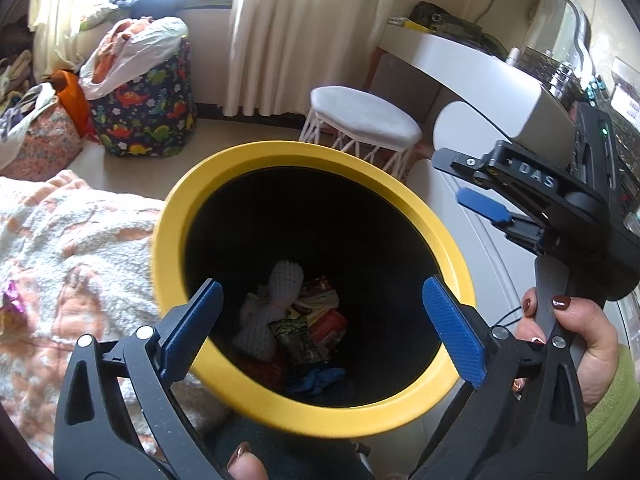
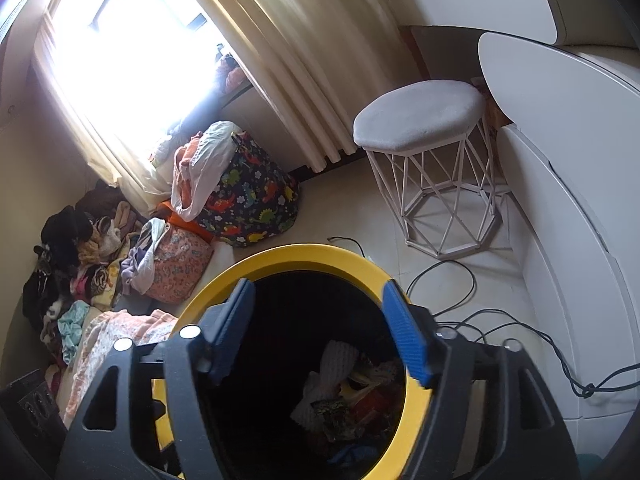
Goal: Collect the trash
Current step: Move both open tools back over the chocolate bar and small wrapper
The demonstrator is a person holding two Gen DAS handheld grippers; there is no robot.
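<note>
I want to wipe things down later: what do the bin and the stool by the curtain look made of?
The bin looks like smooth matte plastic: an even yellow rim, a dark inside. The stool seems to have a pale fabric-covered seat with a soft, dull surface, on thin white rods, probably painted metal wire.

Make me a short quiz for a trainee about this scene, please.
1. True or false: both claws are open over the bin.
2. Which lies in the bin? A) a white knitted item B) a shoe C) a bottle
3. Fill in: the rim of the bin is ____.

Key:
1. True: left claw and right claw hold nothing.
2. A, beside wrappers.
3. Yellow.
</note>
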